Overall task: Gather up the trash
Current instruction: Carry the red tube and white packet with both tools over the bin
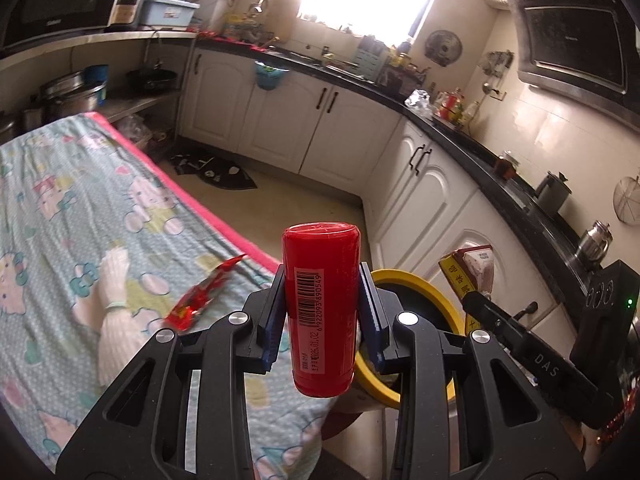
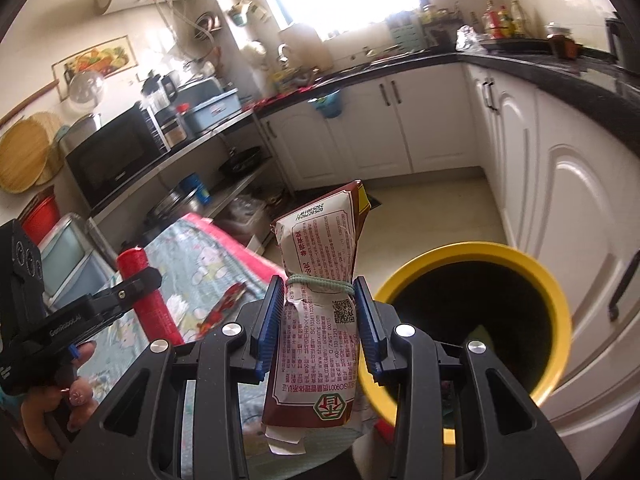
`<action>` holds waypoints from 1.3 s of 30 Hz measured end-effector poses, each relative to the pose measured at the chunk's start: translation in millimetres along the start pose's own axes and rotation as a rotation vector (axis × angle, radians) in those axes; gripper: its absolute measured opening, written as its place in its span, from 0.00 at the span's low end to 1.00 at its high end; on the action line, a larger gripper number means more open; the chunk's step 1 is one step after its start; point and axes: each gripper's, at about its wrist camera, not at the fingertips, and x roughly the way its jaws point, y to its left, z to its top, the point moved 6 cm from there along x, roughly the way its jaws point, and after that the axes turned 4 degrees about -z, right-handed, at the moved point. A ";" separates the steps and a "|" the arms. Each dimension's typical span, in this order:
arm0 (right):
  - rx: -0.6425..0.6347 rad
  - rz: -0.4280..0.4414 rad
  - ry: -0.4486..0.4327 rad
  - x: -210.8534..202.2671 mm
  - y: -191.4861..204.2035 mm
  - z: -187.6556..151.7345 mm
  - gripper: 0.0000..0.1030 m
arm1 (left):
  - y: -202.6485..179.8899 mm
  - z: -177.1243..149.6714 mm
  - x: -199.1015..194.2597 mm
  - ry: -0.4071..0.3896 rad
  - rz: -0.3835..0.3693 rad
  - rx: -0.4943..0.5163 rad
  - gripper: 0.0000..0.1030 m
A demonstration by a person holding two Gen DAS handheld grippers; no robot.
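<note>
Left wrist view: the left gripper (image 1: 322,304) has its jaws pinching a red can (image 1: 321,312), upright between the blue pads, barcode toward the camera. Just behind the jaws and to their right is the yellow bin (image 1: 436,304), its mouth partly hidden by the can and the right-hand jaw. To the left of the jaws, on the patterned cloth over the desk (image 1: 80,208), a red wrapper (image 1: 202,296) lies loose beside a white cloth bundle (image 1: 114,312). Further right, the other gripper carries a paper packet (image 1: 472,270).

Right wrist view: the right gripper (image 2: 320,320) has its jaws clamped on that packet (image 2: 318,304), a crumpled printed pouch tied with a green band at pad level, standing up out of the jaws. The bin (image 2: 556,300) opens just right of the jaws and slightly ahead, dark inside. Left of the jaws, the can (image 2: 146,292) and the wrapper (image 2: 224,308) show over the desk.

Judging from this, both pieces are picked up but not yet dropped, and the wrapper is left.
</note>
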 end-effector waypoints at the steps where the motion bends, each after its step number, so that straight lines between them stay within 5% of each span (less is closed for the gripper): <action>1: 0.006 -0.010 -0.008 -2.3 -4.4 1.9 0.33 | -4.4 0.8 1.8 0.000 -0.005 0.008 0.26; 24: 0.110 -0.165 -0.094 -30.0 -87.3 13.6 0.33 | -88.8 -3.4 52.0 0.047 -0.109 0.147 0.26; 39: 0.139 -0.220 -0.037 -5.8 -118.9 -5.2 0.33 | -118.5 -19.3 97.7 0.111 -0.141 0.191 0.26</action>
